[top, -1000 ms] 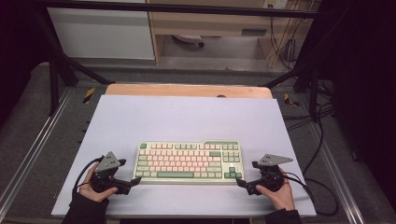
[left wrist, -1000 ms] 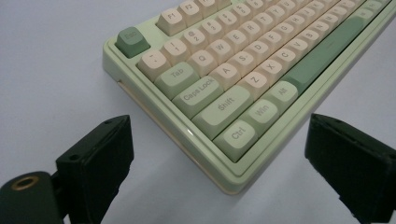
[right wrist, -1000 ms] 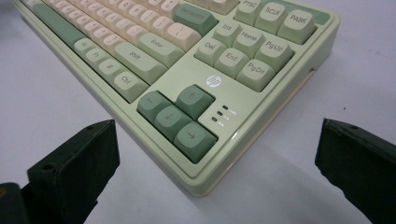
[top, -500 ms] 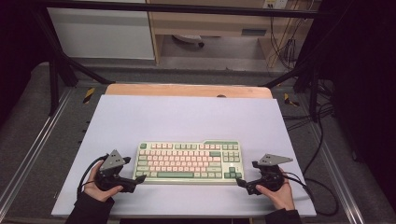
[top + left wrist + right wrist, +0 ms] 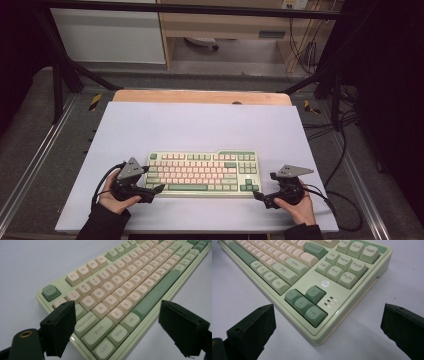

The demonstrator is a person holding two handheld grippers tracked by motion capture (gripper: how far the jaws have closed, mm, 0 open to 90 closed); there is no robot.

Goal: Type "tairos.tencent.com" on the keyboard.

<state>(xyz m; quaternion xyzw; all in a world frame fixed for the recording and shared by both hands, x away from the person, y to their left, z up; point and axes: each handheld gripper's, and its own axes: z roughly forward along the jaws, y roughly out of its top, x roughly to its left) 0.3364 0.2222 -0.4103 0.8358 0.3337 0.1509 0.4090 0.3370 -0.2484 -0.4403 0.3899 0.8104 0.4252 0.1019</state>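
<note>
Both grippers, left gripper [image 5: 117, 332] and right gripper [image 5: 327, 332], gape wide around the keyboard [image 5: 202, 172] corners; uneven closing could skew it or press keys.

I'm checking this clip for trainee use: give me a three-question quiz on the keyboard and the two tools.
1. True or false: the left tool grips the keyboard.
2. Which corner does the right tool face? A) Esc key B) arrow keys
3. Fill in: both tools' jaws stand ____.

Key: 1 false, its jaws stand apart at the Ctrl corner; 2 B; 3 open.
</note>
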